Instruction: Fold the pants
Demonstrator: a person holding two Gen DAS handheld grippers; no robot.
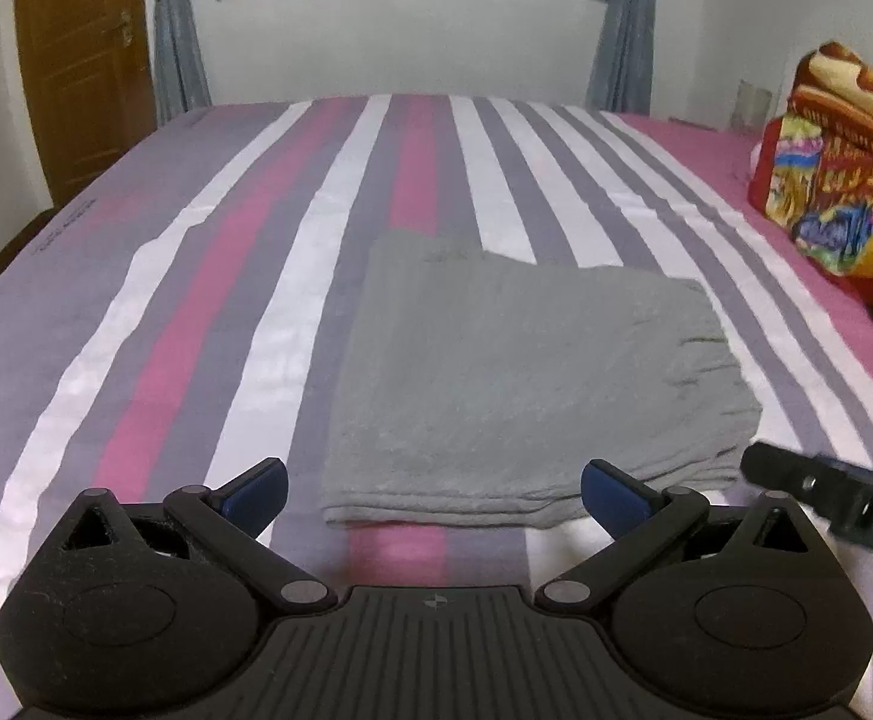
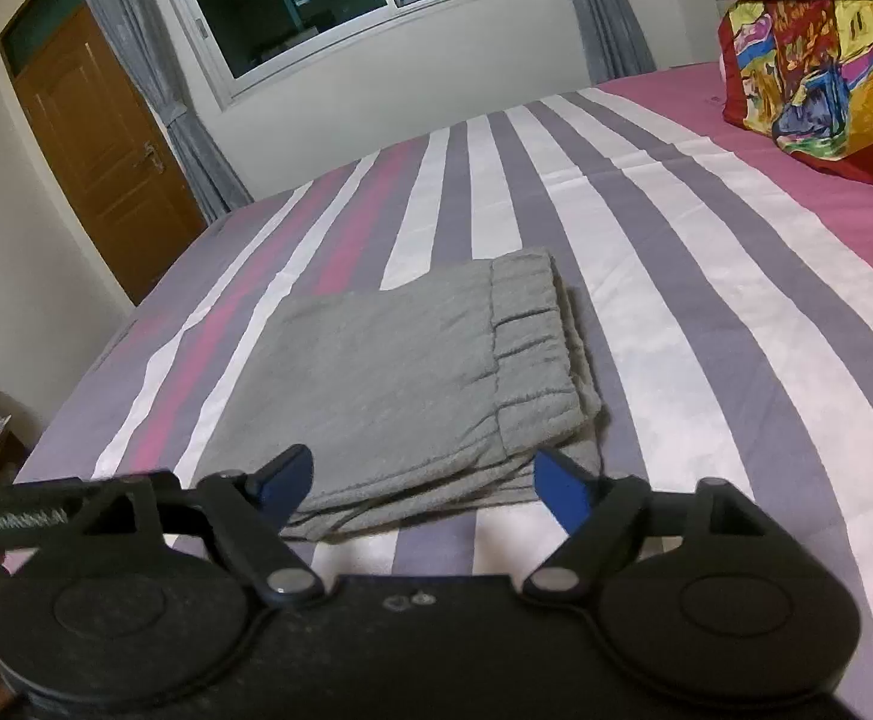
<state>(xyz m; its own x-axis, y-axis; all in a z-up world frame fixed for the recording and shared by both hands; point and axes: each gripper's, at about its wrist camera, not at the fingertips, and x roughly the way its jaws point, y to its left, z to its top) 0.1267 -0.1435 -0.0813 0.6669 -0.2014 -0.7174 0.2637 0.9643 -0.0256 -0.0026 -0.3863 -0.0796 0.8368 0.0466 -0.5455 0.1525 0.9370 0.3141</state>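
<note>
Grey pants [image 1: 520, 372] lie folded into a compact stack on the striped bed [image 1: 208, 276], with the elastic waistband on the right side. My left gripper [image 1: 433, 495] is open and empty, just in front of the stack's near edge. In the right wrist view the pants [image 2: 400, 384] lie straight ahead, waistband [image 2: 532, 360] to the right. My right gripper [image 2: 424, 483] is open and empty, its blue fingertips [image 2: 562, 489] just over the near edge of the stack. Part of the right gripper's body [image 1: 838, 492] shows at the left view's right edge.
A colourful folded quilt [image 1: 838, 180] sits on the pink part of the bed at the right, also in the right wrist view [image 2: 820, 60]. A window with grey curtains [image 2: 328, 6] is behind the bed. A wooden door [image 1: 76, 66] is at the left.
</note>
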